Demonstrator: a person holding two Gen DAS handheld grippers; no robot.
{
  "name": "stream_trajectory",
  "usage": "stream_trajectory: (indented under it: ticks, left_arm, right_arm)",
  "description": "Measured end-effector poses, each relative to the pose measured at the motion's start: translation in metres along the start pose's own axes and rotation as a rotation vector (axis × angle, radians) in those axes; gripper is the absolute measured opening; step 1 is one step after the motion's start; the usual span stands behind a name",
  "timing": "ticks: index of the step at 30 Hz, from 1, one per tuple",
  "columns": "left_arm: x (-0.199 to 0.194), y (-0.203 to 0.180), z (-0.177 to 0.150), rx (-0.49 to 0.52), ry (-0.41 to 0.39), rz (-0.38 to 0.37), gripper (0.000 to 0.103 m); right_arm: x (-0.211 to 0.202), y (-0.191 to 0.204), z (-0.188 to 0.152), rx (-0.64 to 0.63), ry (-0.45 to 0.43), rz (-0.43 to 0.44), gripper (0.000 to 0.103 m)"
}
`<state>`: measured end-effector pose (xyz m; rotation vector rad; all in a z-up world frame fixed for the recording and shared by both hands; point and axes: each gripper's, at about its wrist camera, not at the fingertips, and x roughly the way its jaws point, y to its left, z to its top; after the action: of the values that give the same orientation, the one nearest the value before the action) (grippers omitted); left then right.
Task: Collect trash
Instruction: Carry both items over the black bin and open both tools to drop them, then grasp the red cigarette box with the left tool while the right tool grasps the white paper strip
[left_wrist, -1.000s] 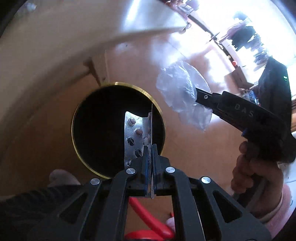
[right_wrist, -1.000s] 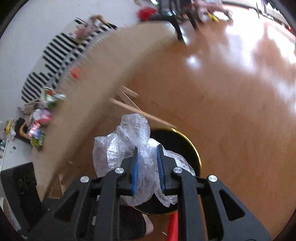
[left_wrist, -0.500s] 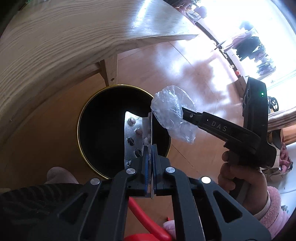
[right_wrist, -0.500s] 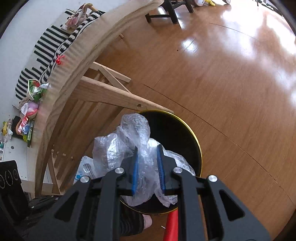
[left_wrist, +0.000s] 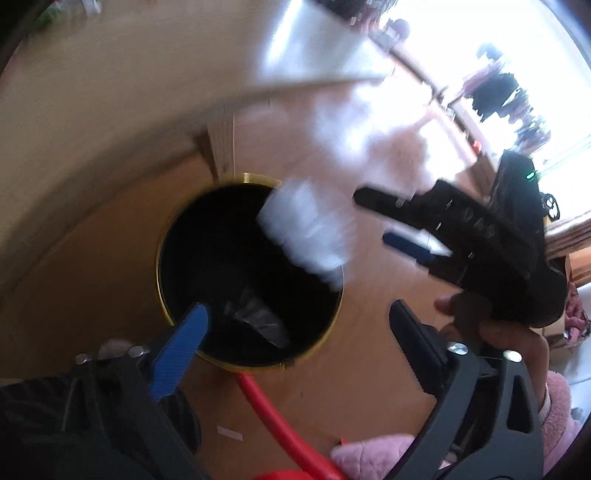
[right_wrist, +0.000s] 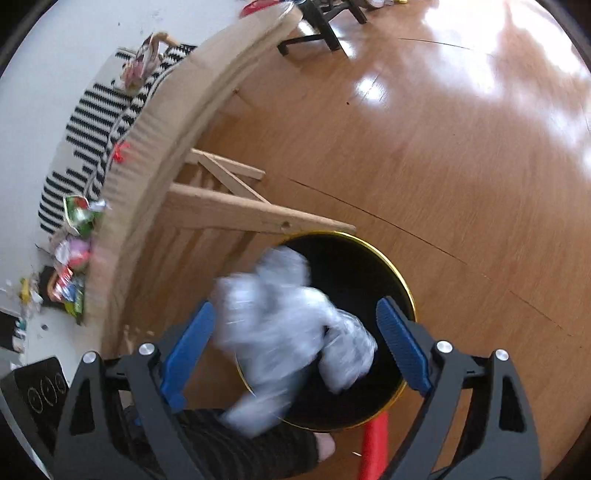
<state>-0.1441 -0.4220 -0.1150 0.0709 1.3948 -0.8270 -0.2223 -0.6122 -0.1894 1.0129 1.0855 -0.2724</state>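
As my left gripper (left_wrist: 299, 325) opens wide over the black bin (left_wrist: 164, 236), nothing sits between its jaws; a dim silvery scrap (left_wrist: 258, 317) lies inside near the bin's near rim, too blurred to name. The crumpled plastic bag (left_wrist: 306, 229) drops at the far rim.

Right view: my right gripper (right_wrist: 295, 345) is opening, the bag (right_wrist: 280, 332) loose between the pads, over the bin's (right_wrist: 402, 291) near edge. More wrappers (right_wrist: 72, 266) wait on the table (right_wrist: 155, 122) edge, unsorted.

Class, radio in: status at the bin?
Both grippers opening: left gripper empty, right gripper pads off plastic bag. Bag blurred over bin. Nothing blocking.
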Motion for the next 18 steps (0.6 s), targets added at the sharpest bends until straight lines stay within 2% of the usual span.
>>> stream_trajectory:
  ticks: [3,4,6,8,11,12,14,16,18]
  left_arm:
    - [-0.007,-0.002,0.000,0.008,-0.028,-0.027,0.096]
    - [-0.009,-0.008,0.003,0.004,-0.049,-0.026,0.096]
    - [-0.037,-0.004,0.007,0.002,-0.127,-0.026,0.096]
    - [-0.071,0.001,0.013,0.023,-0.214,-0.001,0.096]
    - [-0.136,0.025,0.024,0.019,-0.367,0.170,0.097]
    - [-0.158,0.042,0.027,0.000,-0.409,0.268,0.097]
    - [-0.188,0.075,0.031,-0.037,-0.446,0.424,0.097]
    - [-0.210,0.107,0.033,-0.091,-0.460,0.533,0.097]
    - [-0.235,0.153,0.033,-0.189,-0.469,0.616,0.097]
  right_arm:
    - [-0.008,0.002,0.003,-0.003,-0.036,-0.017,0.097]
    - [-0.012,0.004,0.003,-0.011,-0.053,-0.033,0.097]
    - [-0.020,0.011,0.005,-0.057,-0.077,-0.077,0.097]
    - [-0.031,0.025,0.008,-0.138,-0.140,-0.119,0.097]
    - [-0.044,0.053,0.018,-0.229,-0.217,-0.129,0.097]
    - [-0.046,0.066,0.022,-0.260,-0.239,-0.124,0.097]
    - [-0.044,0.094,0.029,-0.325,-0.269,-0.114,0.097]
    - [-0.038,0.125,0.035,-0.386,-0.281,-0.094,0.097]
    - [-0.027,0.165,0.040,-0.466,-0.289,-0.063,0.097]
